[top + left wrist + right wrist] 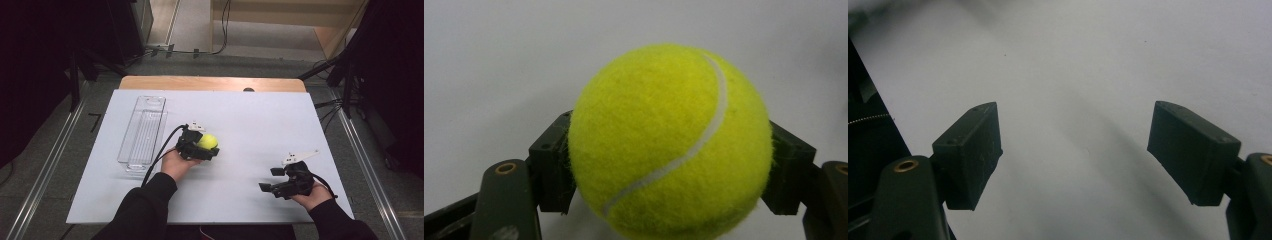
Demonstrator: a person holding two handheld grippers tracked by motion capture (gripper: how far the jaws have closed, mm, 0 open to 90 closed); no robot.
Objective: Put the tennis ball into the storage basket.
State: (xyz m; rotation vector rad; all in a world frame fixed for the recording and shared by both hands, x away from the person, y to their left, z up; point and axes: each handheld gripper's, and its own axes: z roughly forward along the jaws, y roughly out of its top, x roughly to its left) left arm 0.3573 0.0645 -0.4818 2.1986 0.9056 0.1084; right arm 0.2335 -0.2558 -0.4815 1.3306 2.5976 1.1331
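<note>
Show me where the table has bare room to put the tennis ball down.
Bare white surface lies between the left gripper holding the tennis ball and the right gripper, and across the far half right of the clear tray. It is crowded only where the tray and left gripper sit close together.

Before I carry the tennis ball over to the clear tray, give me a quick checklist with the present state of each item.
1. Grip: left claw has its jaws pressed on both sides of the tennis ball: ok.
2. Ball centred between the jaws, in the left gripper view: ok.
3. Ball lifted off the table: cannot tell.
4. Clear tray is upright and looks empty: ok.
5. Path from ball to tray, which lies just to the left, has nothing on it: ok.
6. Right claw is open, holds nothing and sits well off to the right: ok.
</note>
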